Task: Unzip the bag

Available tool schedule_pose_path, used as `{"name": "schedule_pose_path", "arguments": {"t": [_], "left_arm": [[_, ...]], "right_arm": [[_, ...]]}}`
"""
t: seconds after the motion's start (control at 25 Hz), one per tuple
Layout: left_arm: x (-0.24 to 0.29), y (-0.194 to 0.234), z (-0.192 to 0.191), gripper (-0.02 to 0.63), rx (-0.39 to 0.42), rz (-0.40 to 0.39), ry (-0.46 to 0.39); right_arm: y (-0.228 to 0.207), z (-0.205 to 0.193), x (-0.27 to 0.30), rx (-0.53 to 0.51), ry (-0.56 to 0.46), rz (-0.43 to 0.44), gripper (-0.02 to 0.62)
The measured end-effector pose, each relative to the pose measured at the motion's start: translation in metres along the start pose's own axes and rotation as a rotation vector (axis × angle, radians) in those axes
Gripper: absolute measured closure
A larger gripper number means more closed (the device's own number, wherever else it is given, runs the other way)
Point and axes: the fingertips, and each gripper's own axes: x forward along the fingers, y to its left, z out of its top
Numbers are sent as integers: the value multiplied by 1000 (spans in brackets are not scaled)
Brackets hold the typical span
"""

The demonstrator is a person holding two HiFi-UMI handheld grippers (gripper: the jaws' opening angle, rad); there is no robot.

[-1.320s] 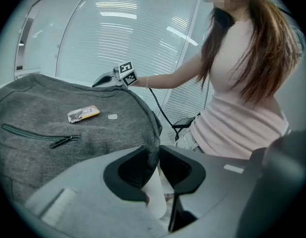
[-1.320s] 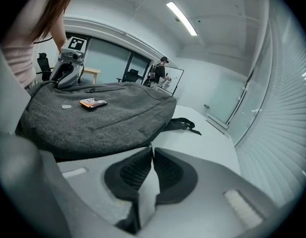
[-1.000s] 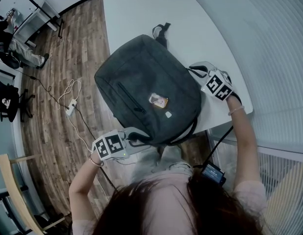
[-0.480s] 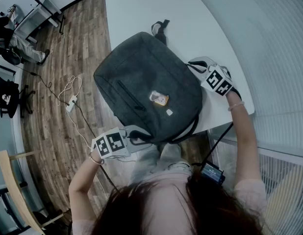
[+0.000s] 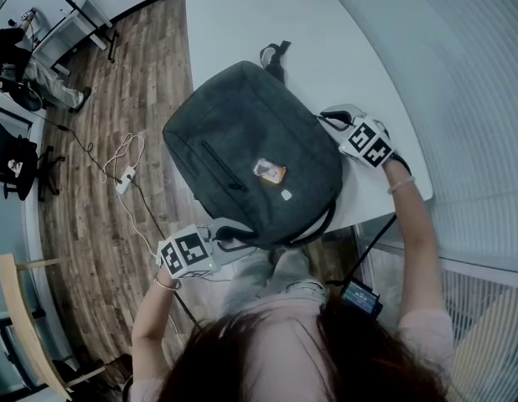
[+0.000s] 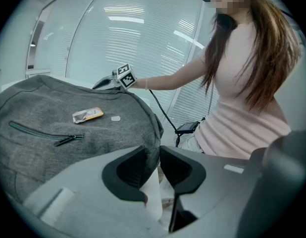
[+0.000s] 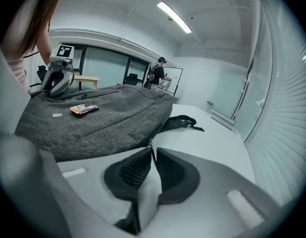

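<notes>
On the grey bag (image 5: 242, 132), an orange label (image 5: 270, 172) is illegible.

The bag (image 5: 234, 132) is dark grey, its tag (image 5: 270, 172) orange, the table (image 5: 234, 23) white.

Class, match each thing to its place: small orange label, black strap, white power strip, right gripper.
1 small orange label
2 black strap
3 white power strip
4 right gripper

A on the wooden floor
B closed on the metal zip pull
C lying directly on the white table
D on the dark grey fabric backpack

Pairs: 1-D, 2-C, 3-A, 4-B.
</notes>
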Motion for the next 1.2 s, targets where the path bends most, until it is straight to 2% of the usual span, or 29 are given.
{"name": "schedule_pose_path", "arguments": {"t": [0.24,0.6,0.84,0.92,1.2], "left_arm": [[0,0,5,503,-16,78,0],[-9,-6,17,495,-74,257,-69],[-11,-8,22,487,-105,347,-119],[-13,-10,21,484,-116,366,-128],[-29,-10,26,486,-136,460,-202]], "right_arm": [[1,-6,-9,38,-21,9,566],[9,5,-43,111,-61,-15,558],[17,13,-60,144,-104,-62,566],[21,16,-66,151,-126,-89,591],[40,36,-90,138,-187,-165,592]]}}
